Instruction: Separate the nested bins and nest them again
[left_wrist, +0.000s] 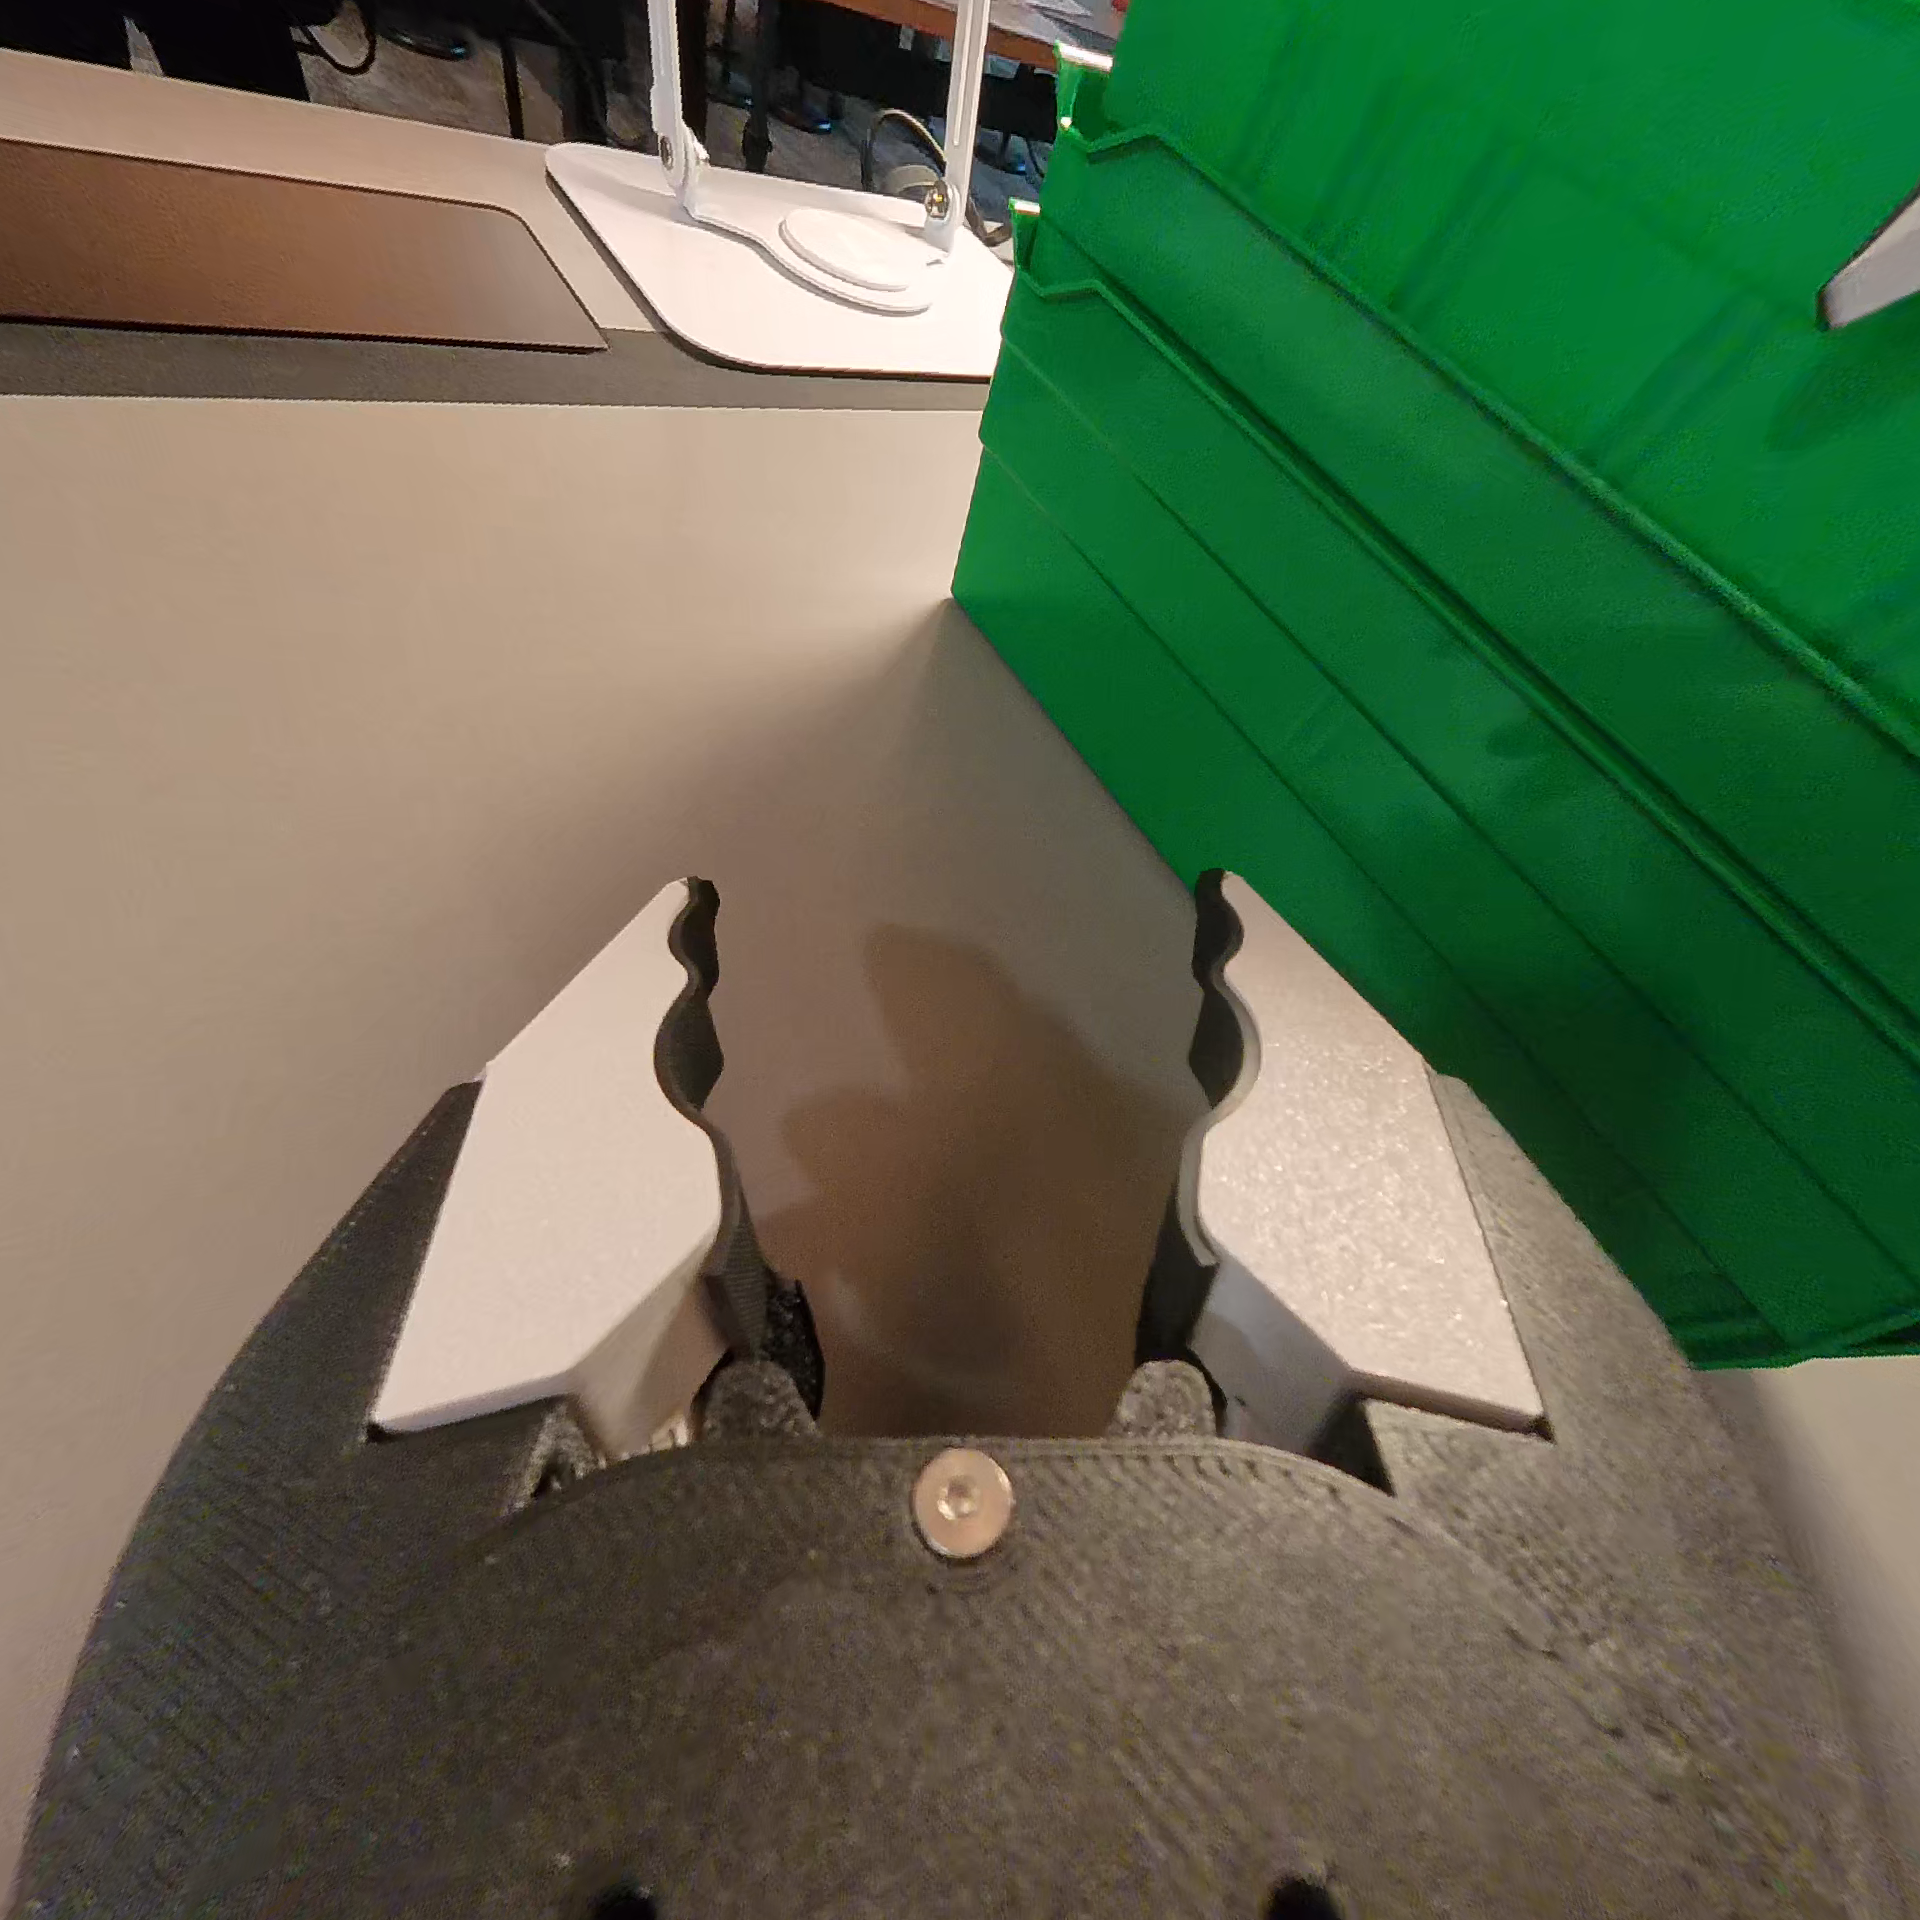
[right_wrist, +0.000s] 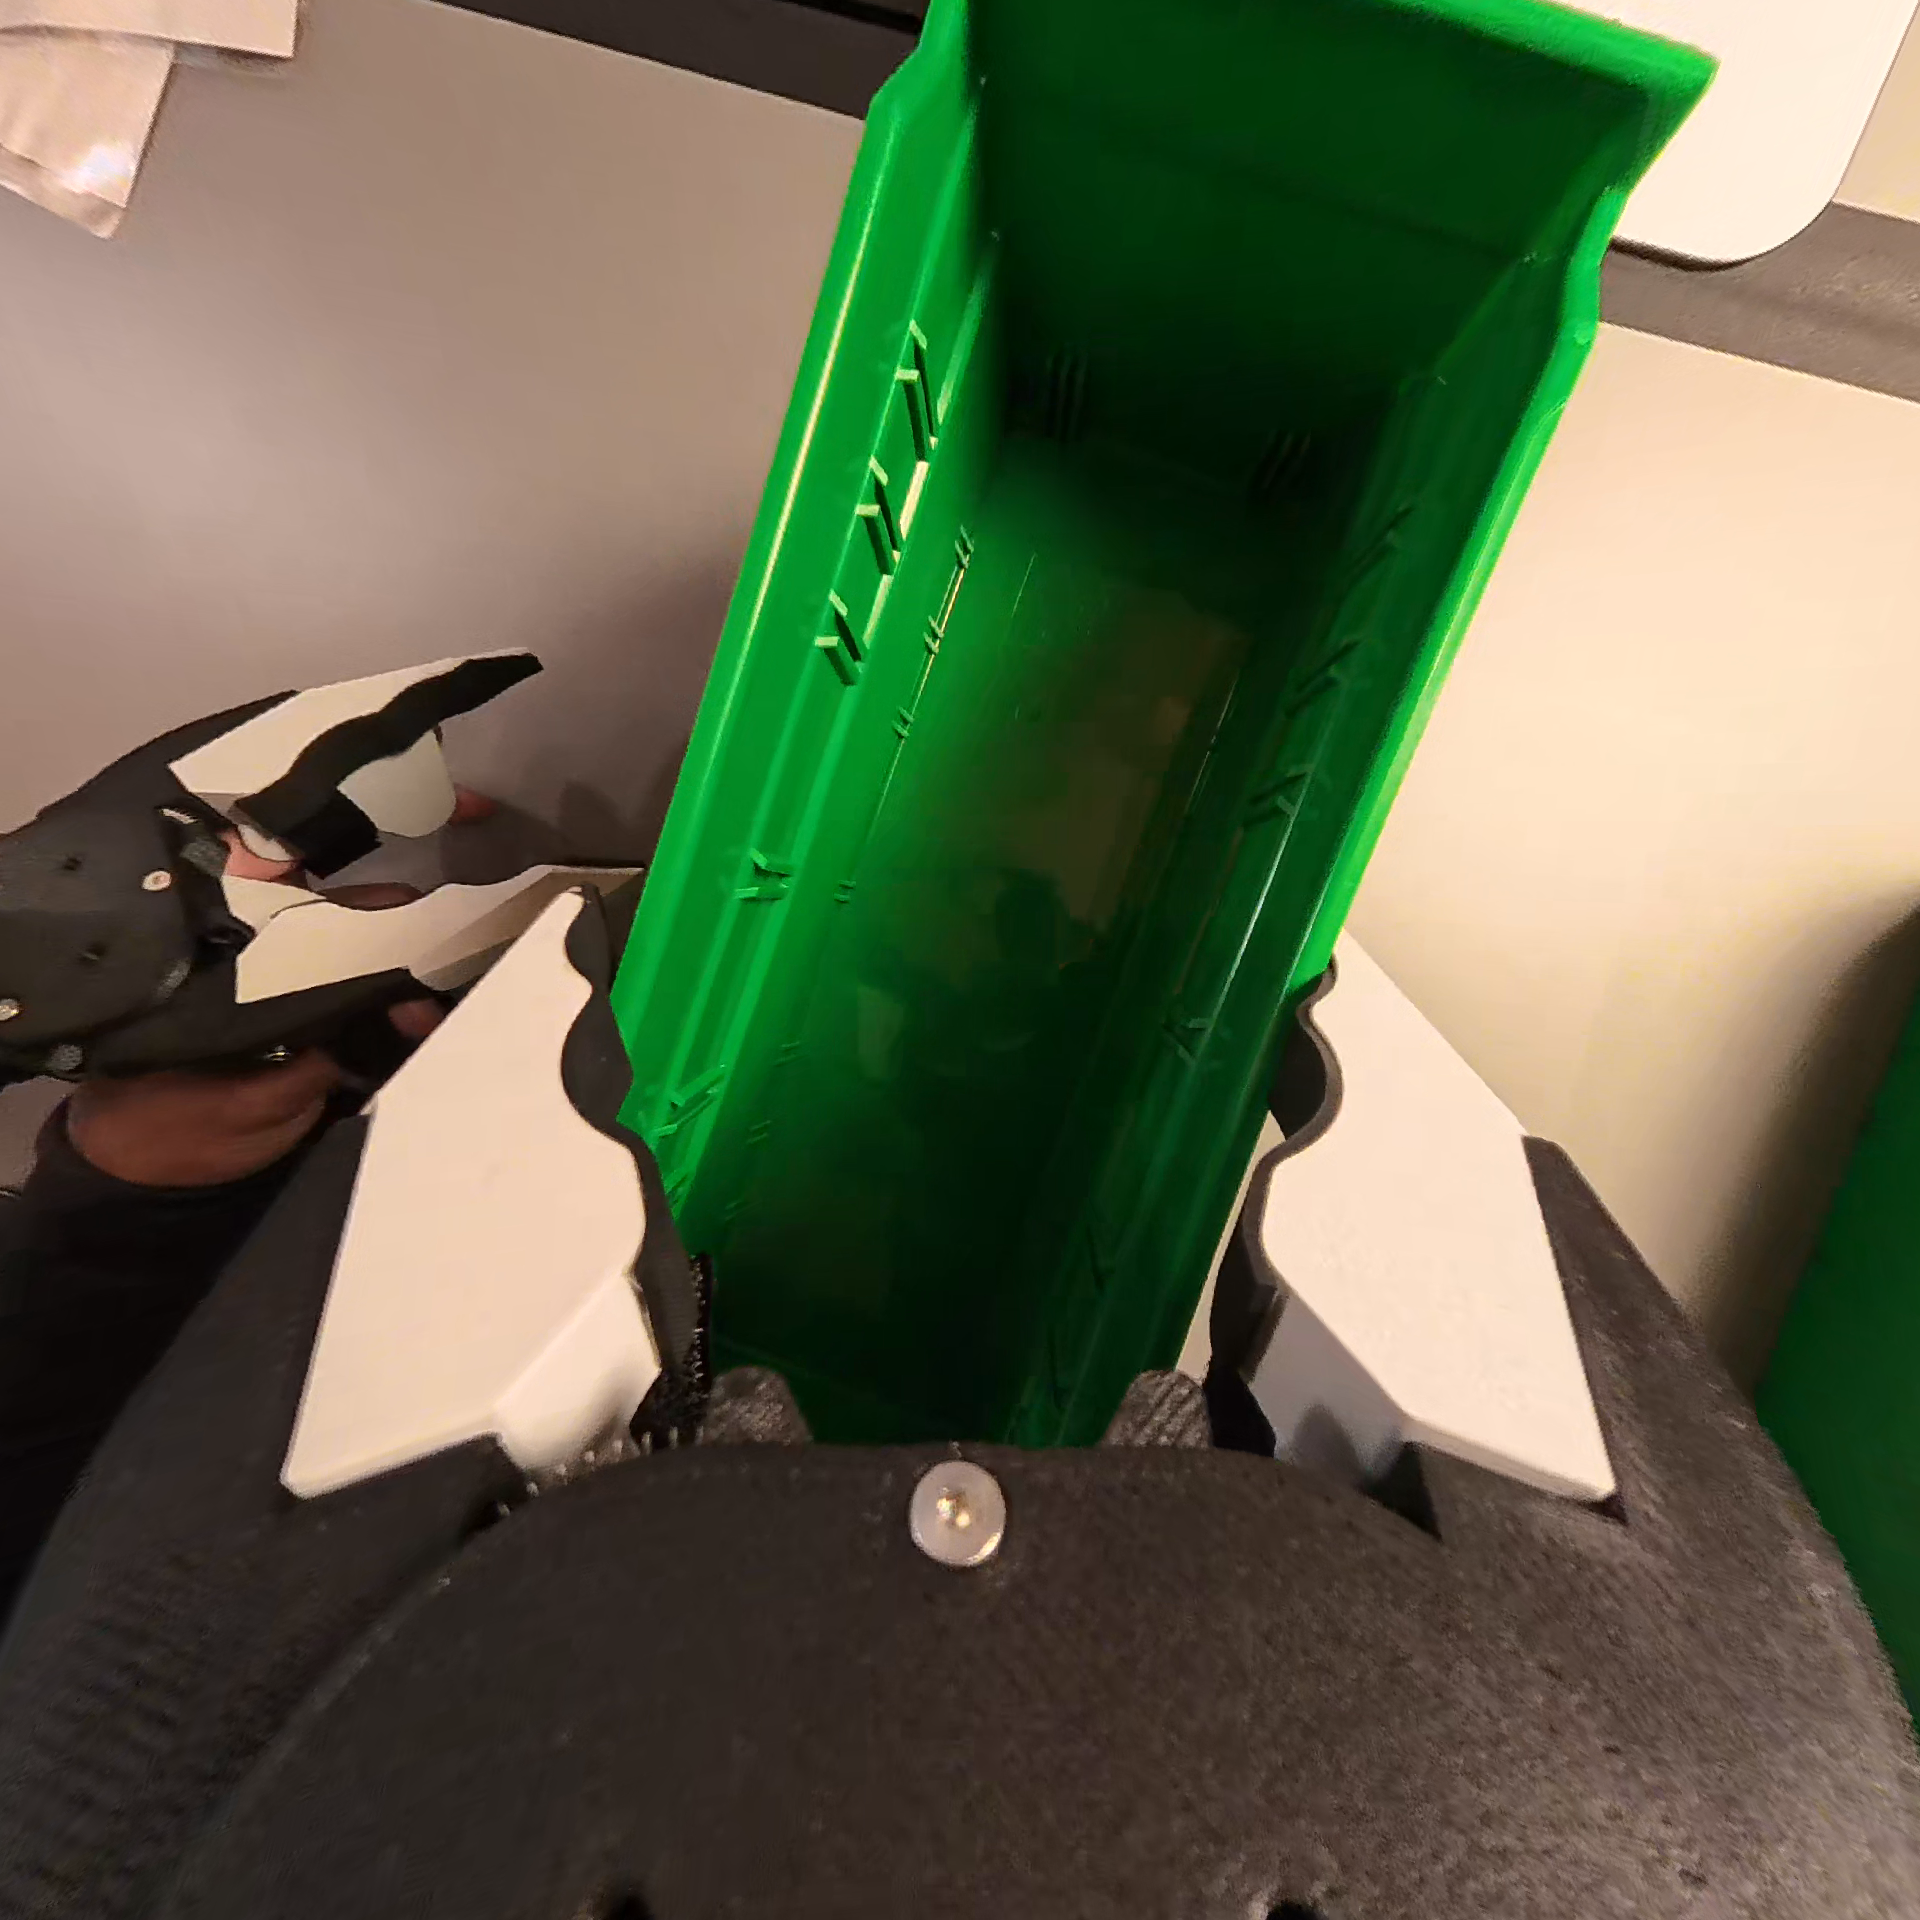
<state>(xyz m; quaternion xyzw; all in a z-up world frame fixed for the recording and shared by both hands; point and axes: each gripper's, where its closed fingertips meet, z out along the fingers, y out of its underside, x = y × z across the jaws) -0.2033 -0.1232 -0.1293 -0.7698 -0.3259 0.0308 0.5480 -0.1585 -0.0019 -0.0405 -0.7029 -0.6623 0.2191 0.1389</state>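
Mat: a brown mat (left_wrist: 260, 260) lies on the far left of the table (left_wrist: 468, 675), its near edge along a dark seam in the tabletop.
Stand base: a white flat base (left_wrist: 790, 270) with two thin white uprights sits at the table's far edge, just left of the green stack.
Left gripper: the left gripper (left_wrist: 956, 894) hangs low over bare tabletop, jaws wide apart, with only its own shadow between the fingers. The right finger (left_wrist: 1309, 1091) lies just beside the lowest green wall; whether they touch cannot be told. Seen from the right wrist camera it appears at the left (right_wrist: 530, 769), open and bare, with a hand (right_wrist: 208, 1101) around its handle.
Green bins: in the left wrist view a stack of nested green bins (left_wrist: 1455, 644) fills the right side, their stepped rims showing one above another, the bottom one on the table.
Right gripper: the right gripper (right_wrist: 951, 935) straddles the near end of one green bin (right_wrist: 1091, 727), whose open inside faces the camera and runs away toward the table's far edge. The black pads (right_wrist: 597, 997) lie against both outer walls, so it is clamped across the bin's width.
Far right: a strip of green (right_wrist: 1839, 1299) shows at the right edge, too cropped to identify.
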